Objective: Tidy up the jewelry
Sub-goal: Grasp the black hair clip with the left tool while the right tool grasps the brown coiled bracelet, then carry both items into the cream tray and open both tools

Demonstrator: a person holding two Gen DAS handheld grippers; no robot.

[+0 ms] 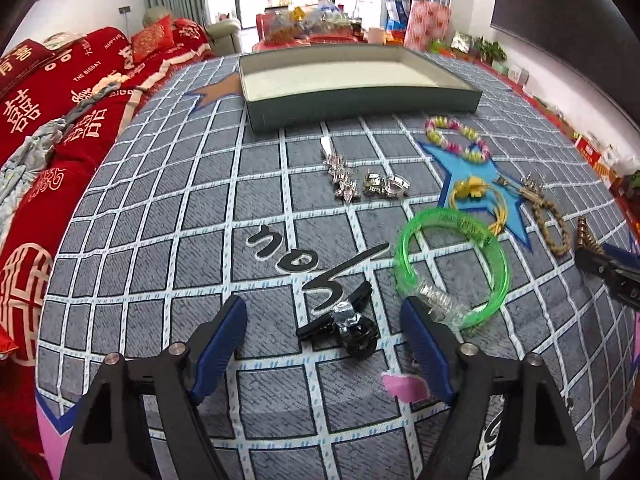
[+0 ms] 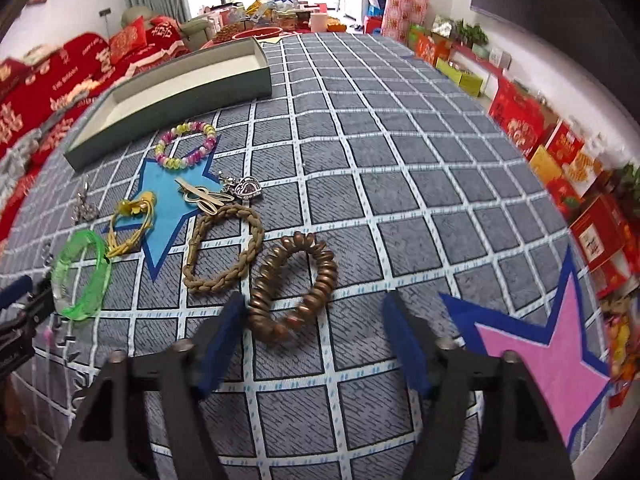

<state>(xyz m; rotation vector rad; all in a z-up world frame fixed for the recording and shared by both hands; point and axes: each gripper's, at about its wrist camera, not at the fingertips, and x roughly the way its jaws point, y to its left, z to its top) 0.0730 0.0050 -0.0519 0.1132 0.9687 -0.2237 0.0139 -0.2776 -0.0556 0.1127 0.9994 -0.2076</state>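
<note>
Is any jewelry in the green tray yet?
No. The green tray shows only its bare pale lining, while the beaded bracelet and other pieces lie on the cloth outside it.

"THE BIGDAY" — red sofa cover (image 1: 86, 76)

In the left wrist view, the bronze coil bracelet (image 1: 588, 236) is showing only a stub at three o'clock, the right gripper (image 1: 612, 268) covering the rest and itself running off the frame. The green bangle (image 1: 452, 264) is disappearing partly behind a blue finger. In the right wrist view, silver charms (image 2: 84, 204) at nine o'clock are reading too small to identify.
</note>
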